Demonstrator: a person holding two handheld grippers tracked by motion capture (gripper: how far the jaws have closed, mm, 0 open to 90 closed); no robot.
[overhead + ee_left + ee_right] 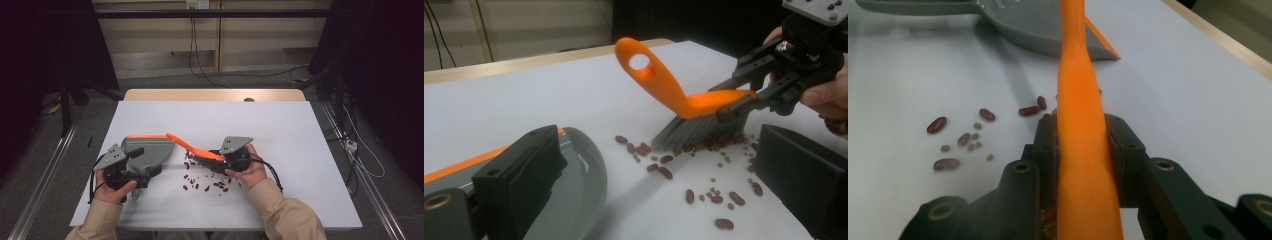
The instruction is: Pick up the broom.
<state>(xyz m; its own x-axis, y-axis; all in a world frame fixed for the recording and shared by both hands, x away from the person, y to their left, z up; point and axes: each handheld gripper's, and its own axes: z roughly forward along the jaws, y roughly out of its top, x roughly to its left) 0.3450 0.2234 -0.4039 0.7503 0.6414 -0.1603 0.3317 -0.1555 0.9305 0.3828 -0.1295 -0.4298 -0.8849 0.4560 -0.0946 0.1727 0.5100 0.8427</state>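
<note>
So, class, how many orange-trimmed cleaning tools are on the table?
2. The brush sits mid-table, clamped in the right gripper, bristles on the scattered beans. The dustpan lies to its left, held by the left gripper.

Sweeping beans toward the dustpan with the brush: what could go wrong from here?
1. The beans lie scattered wide; the brush covers a narrow strip, so one stroke will likely leave strays behind.
2. The small greenish beans may slip under the bristles or roll off sideways.
3. The right gripper clamps the brush by its orange back; pressing down hard could twist it in the jaws. The dustpan, held by the left gripper, may be shoved if hit.
</note>
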